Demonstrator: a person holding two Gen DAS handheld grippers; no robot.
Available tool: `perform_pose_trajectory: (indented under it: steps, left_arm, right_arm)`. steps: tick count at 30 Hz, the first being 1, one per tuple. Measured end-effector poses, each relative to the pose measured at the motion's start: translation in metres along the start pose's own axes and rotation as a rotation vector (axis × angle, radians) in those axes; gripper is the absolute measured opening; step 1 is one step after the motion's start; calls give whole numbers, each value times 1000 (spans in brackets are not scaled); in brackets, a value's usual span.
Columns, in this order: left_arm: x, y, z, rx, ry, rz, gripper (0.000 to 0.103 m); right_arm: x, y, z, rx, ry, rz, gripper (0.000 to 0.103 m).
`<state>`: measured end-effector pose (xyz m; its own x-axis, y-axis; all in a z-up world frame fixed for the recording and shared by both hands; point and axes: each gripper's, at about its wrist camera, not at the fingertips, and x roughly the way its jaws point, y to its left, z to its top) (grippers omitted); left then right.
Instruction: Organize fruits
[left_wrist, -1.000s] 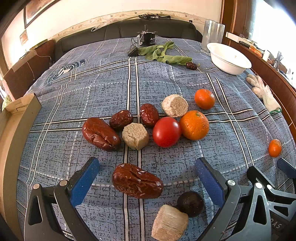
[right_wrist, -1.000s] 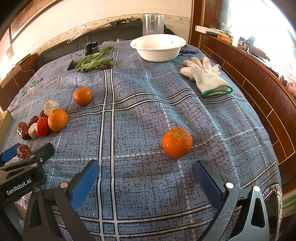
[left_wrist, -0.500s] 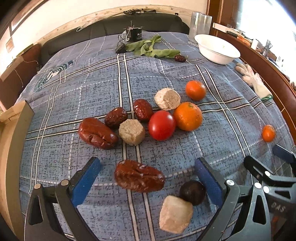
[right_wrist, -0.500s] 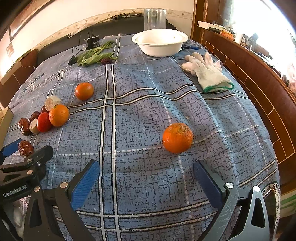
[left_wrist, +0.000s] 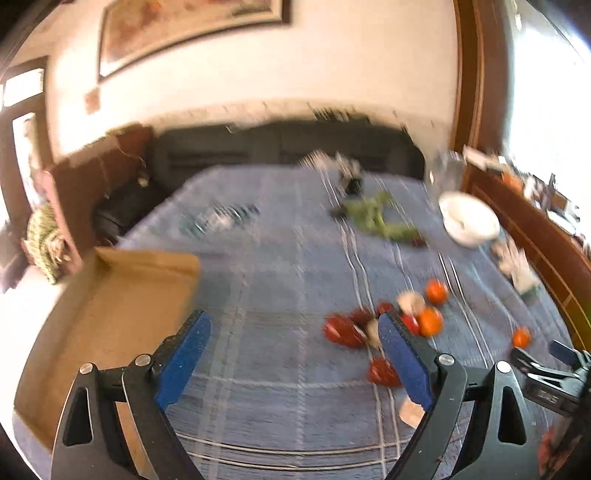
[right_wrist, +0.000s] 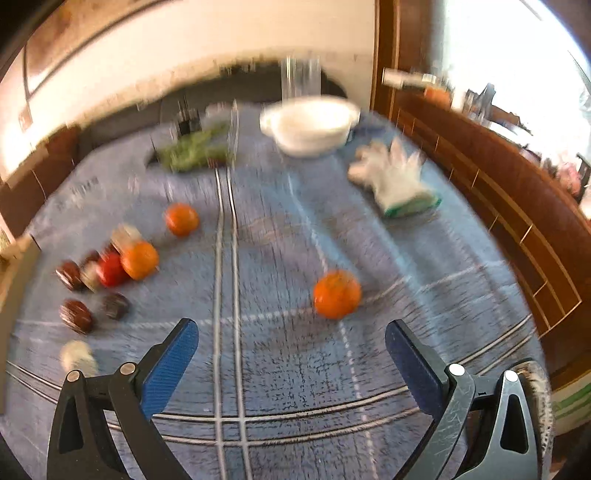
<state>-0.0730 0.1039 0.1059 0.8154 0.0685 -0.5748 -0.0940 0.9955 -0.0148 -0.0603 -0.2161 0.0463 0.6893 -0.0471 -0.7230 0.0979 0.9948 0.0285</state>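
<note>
the left gripper (left_wrist: 291, 354) is closing over bare cloth (left_wrist: 266, 288), gripping nothing, beside the box (left_wrist: 122, 295) edge. the right gripper (right_wrist: 291, 354) is hanging spread and empty; an orange (right_wrist: 337, 293) is lying just ahead, other fruits (right_wrist: 110, 271) clustering far left.

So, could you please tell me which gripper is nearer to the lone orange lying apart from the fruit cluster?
Right. The right gripper hovers just short of the lone orange, nearly aligned with it; the left gripper is off toward the cardboard box, its fingers closing on nothing.
</note>
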Motion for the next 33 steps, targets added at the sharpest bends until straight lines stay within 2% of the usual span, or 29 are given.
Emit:
perform_pose_trajectory:
  steps: [3, 5, 7, 9, 13, 19, 23, 28, 31, 33]
  left_arm:
    - [-18, 7, 5, -4, -60, 6, 92]
    - [-25, 9, 5, -8, -65, -25, 92]
    - [-28, 5, 2, 3, -61, -43, 92]
    - [-34, 0, -2, 29, -68, -50, 92]
    - [-37, -6, -8, 47, -53, -87, 92]
    - [-18, -16, -23, 32, 56, -152, 92]
    - [-2, -25, -36, 33, 126, -173, 92]
    - [8, -34, -48, 52, 171, -197, 92]
    - [17, -41, -53, 65, 205, -216, 85]
    - [25, -48, -58, 71, 237, -240, 73]
  right_arm:
    - [-40, -2, 0, 8, -166, -1, 103]
    - [-60, -3, -2, 8, -254, 5, 103]
    - [-73, -9, -4, 8, -286, 14, 103]
    - [-78, -16, -5, 23, -277, 19, 103]
    - [-75, -34, -9, 31, -180, -1, 103]
    - [-64, -44, -29, -11, -87, -37, 96]
    - [-59, -40, -31, -22, -80, -12, 96]
    - [-45, -25, -32, -59, -55, 12, 95]
    - [-35, -19, -31, -70, -30, 30, 89]
    - [-27, -17, -28, -80, -12, 40, 86]
